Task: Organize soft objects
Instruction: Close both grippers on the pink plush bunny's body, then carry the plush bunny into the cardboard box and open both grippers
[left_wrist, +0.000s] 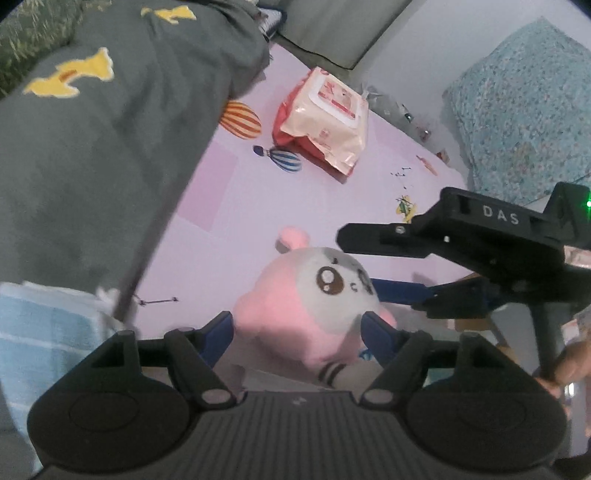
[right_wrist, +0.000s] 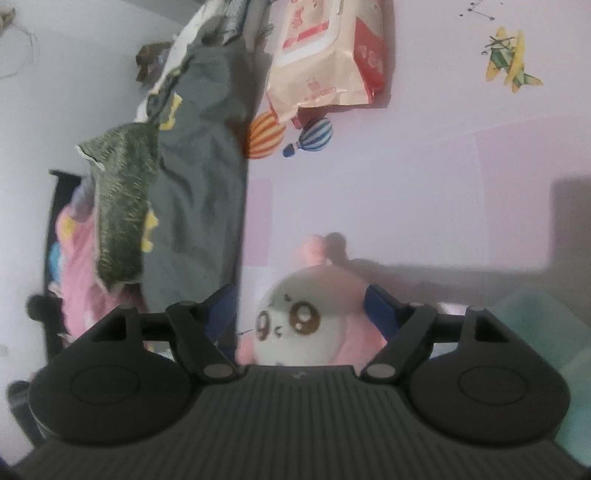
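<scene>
The pink-and-white plush toy (left_wrist: 314, 310) lies on the lilac printed bed sheet (left_wrist: 221, 199), sitting between the spread fingers of both the left tongs (left_wrist: 295, 332) and the right tongs (right_wrist: 299, 310); whether either is pressing it yet I cannot tell. The risk I see: two tongs crowding one soft toy may collide or pinch only fur, letting it slip. The left view shows the wet-wipes pack (left_wrist: 325, 122) and a blue towel (left_wrist: 48, 332); the right view alone shows the grey quilt (right_wrist: 199, 184) hanging over pink bedding (right_wrist: 81, 266).
</scene>
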